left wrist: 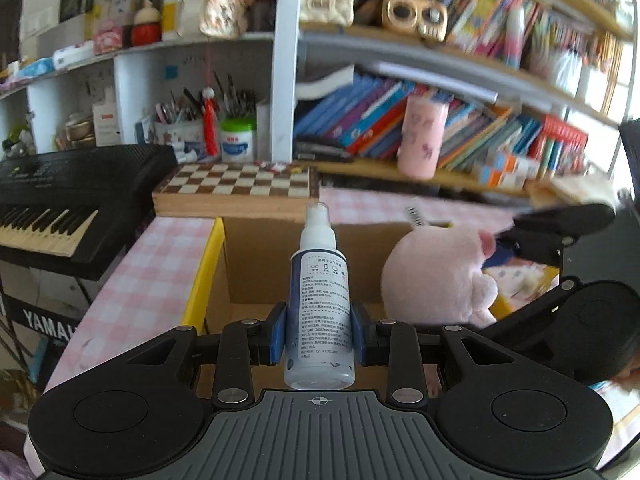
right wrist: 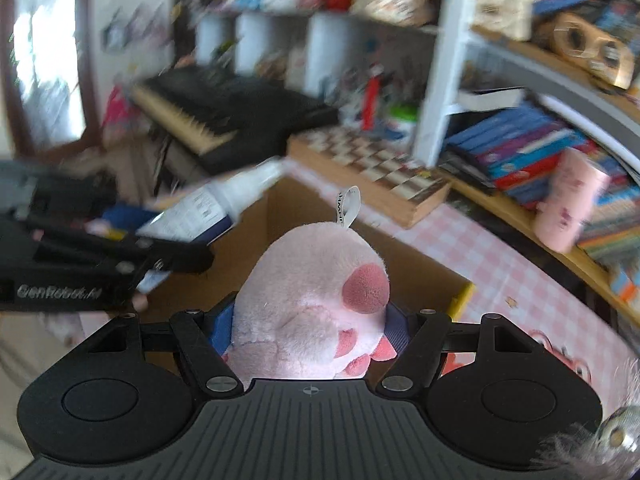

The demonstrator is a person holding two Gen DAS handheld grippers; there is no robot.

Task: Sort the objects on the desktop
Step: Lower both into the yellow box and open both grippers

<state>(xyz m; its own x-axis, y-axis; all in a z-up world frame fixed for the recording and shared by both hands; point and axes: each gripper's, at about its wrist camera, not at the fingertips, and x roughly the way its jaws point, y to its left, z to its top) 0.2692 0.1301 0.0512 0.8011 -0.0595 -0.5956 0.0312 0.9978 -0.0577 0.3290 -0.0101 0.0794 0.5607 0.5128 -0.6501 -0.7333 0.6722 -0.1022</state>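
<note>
Left tongs (left wrist: 319, 330) clamp spray bottle (left wrist: 319, 304); right tongs (right wrist: 308, 330) squeeze plush pig (right wrist: 312, 304).

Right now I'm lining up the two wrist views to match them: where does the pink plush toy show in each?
Left wrist view: the pink plush toy is right of centre, beside the spray bottle, over the cardboard box.
Right wrist view: the pink plush toy fills the lower centre, clamped in the right gripper.
Shared landmark: the chessboard behind the box.
</note>
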